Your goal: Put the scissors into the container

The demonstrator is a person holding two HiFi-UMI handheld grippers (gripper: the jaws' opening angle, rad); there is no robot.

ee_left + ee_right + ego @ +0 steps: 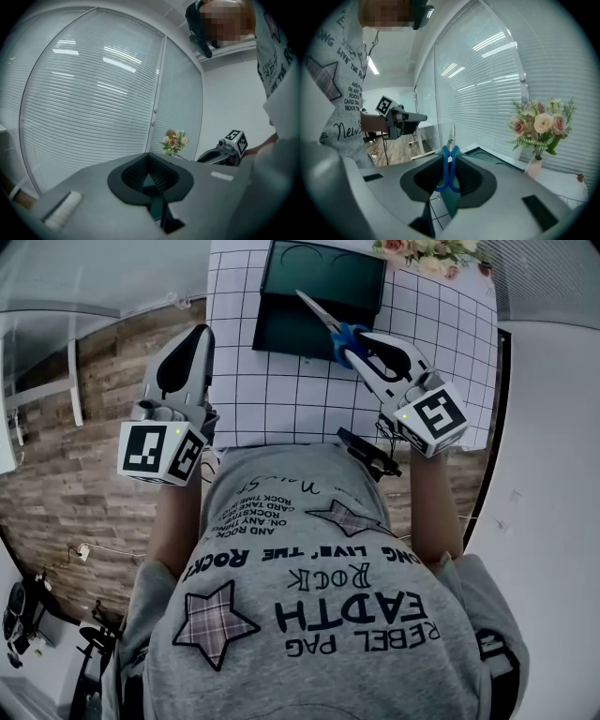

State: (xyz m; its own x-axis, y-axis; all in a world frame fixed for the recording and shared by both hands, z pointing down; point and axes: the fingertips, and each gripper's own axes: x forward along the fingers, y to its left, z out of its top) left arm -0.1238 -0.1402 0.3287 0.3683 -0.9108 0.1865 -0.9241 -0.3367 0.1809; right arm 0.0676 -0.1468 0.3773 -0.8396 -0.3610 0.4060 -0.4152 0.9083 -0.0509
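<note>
A grey T-shirt (319,615) fills the near part of the head view. Its print can be partly read: "REBEL", "EARTH", "ROCK", "LONG LIVE THE ROCK". Smaller lines there are too fine to read. "LIVE THE" is also seen on it in the right gripper view.

The left gripper (195,341) is held off to the left, above the table edge. Its jaws are seen meeting at the tips with nothing held between them.

The right gripper (367,345) is clamped on the scissors (328,322) at the blue handles. The closed blades point forward and away from the person. The scissors are held in the air, and the blade tip appears over the near right part of the dark green container (281,324).

The container lies on a table covered with a grid-patterned cloth (281,399). Nothing is seen inside it. Flowers (427,254) stand beyond it, with window blinds (93,103) behind.

Progress as judged: pick-up done, carry nearly done, scissors not yet in the container. Left to do: lower over the container and release. No brand or label can be read on the scissors or container; only square markers are seen on the gripper cubes.
</note>
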